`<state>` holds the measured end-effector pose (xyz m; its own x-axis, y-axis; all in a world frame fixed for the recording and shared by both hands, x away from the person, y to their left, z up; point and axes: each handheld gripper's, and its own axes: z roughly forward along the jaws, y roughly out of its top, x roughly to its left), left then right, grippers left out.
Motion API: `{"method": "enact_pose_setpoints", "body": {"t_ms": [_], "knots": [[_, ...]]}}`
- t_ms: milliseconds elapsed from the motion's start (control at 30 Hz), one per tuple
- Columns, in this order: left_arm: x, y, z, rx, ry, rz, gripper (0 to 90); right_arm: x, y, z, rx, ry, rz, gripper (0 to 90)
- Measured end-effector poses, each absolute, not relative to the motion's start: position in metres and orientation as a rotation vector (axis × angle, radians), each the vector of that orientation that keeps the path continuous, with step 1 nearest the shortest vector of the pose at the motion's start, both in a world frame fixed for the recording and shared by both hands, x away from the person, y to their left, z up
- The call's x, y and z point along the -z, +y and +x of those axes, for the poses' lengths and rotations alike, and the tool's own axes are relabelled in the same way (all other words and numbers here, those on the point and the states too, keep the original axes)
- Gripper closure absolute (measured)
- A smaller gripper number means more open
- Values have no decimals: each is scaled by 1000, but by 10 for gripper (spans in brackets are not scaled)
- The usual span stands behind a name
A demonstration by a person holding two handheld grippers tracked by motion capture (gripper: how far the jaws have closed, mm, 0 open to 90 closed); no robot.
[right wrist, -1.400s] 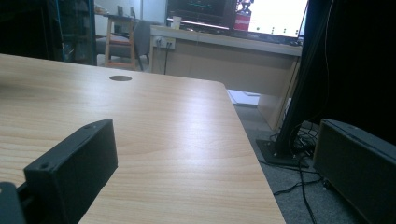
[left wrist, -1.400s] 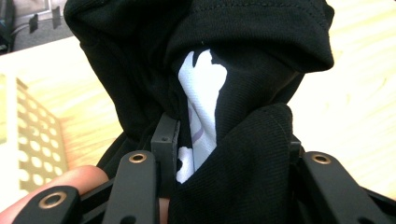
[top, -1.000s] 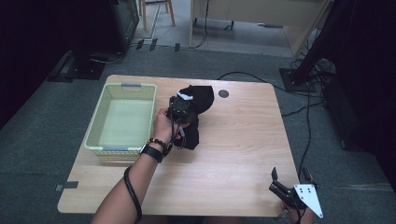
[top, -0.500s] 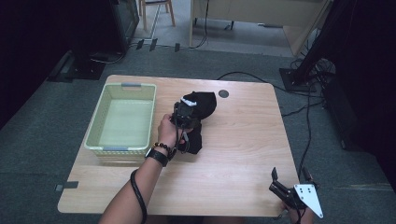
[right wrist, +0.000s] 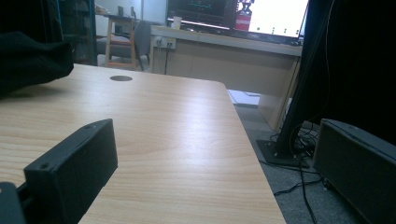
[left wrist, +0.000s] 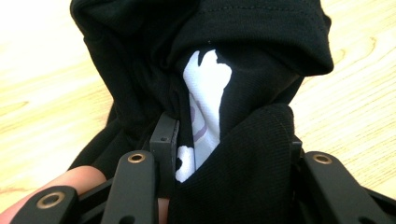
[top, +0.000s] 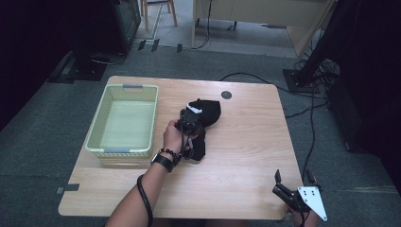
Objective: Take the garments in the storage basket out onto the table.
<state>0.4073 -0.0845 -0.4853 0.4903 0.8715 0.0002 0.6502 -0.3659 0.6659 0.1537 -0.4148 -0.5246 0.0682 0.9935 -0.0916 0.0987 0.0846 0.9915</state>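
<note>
A black garment (top: 208,112) with a white print lies bunched at the middle of the wooden table (top: 250,142). My left gripper (top: 190,119), held in a hand with a beaded bracelet, is shut on a fold of it. In the left gripper view the garment (left wrist: 261,56) is pinched between the jaws of the left gripper (left wrist: 229,144), and the cloth drapes over the right jaw. My right gripper (top: 293,178) rests at the table's near right corner, far from the garment. Its jaws stand wide apart in the right gripper view (right wrist: 210,186) with nothing between them.
A pale green basket (top: 142,91) sits on the left of the table with nothing in it. A round black cable hole (top: 226,94) lies near the far edge. Cables and a stand base are on the floor to the right.
The left hand has come down and a little nearer with the garment, which now rests lower on the table. The right gripper has stayed put.
</note>
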Motion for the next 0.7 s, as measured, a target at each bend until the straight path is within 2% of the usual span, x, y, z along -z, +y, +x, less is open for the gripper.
{"method": "enact_pose_setpoints", "body": {"t_ms": [200, 367, 533, 633, 667, 700], "knots": [[494, -88, 407, -462, 1237, 2143, 539, 525, -415, 154, -1043, 1265, 1246, 0], [499, -89, 407, -439, 1226, 2126, 468, 525, -415, 154, -1041, 1264, 1245, 0], [501, -88, 405, -391, 1177, 2123, 306, 525, -415, 154, -1041, 1263, 1245, 0], [500, -87, 401, -417, 1191, 2120, 192, 525, -415, 154, -1041, 1263, 1245, 0], [499, -87, 400, -423, 1192, 2118, 191, 525, -415, 154, -1041, 1264, 1244, 0], [499, -87, 400, -410, 1184, 2122, 151, 525, -415, 154, -1041, 1263, 1245, 0]]}}
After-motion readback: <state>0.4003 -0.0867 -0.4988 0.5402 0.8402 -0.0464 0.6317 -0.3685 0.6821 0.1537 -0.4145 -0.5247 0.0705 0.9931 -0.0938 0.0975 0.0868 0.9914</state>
